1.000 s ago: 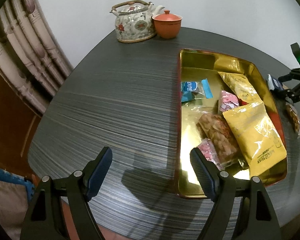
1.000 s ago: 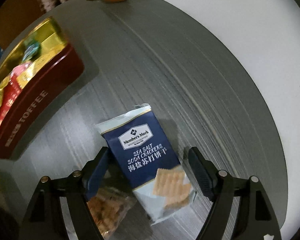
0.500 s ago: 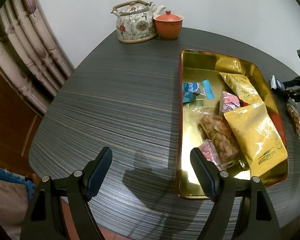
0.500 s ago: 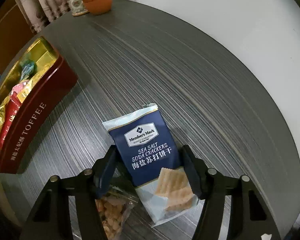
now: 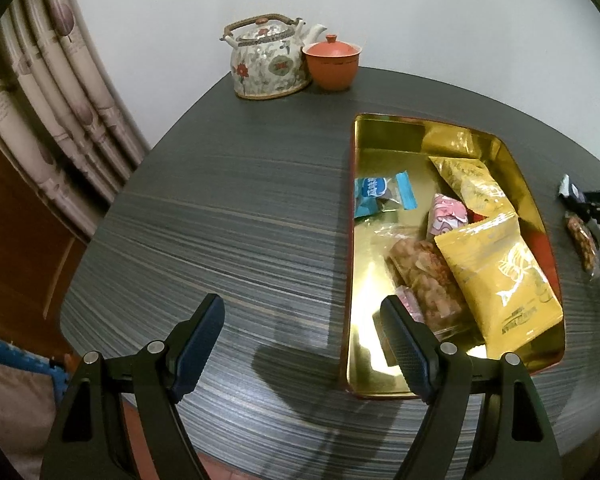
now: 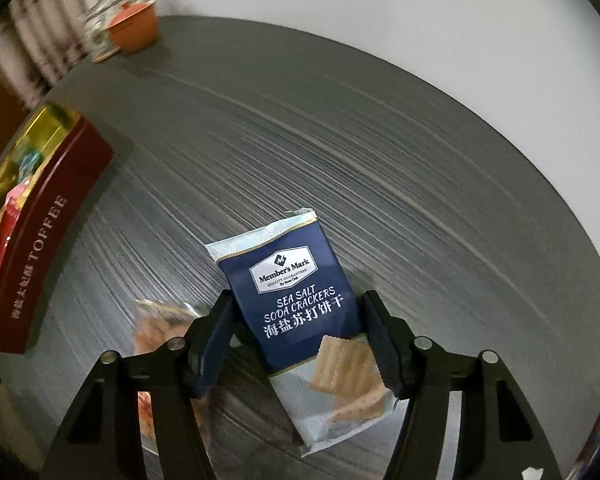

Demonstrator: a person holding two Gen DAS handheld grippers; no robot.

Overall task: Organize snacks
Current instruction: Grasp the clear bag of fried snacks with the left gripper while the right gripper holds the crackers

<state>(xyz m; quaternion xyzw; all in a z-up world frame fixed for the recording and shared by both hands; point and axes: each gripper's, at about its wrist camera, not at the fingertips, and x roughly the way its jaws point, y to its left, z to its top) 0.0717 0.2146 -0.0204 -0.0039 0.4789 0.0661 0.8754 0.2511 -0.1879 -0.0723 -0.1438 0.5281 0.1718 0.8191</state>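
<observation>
I have the navy-and-pale-blue foil packet of sea salt soda crackers (image 6: 300,312) pinched between my right gripper (image 6: 296,340) pads, the jaws having just closed on its sides over the dark striped round table (image 6: 380,152). This is the pick-up step, I judge. Next comes a carry to the red toffee tin with gold lining (image 5: 384,376), finding a gap among its snacks. My left gripper (image 5: 304,344) hangs spread and empty by the tin's near corner.
</observation>
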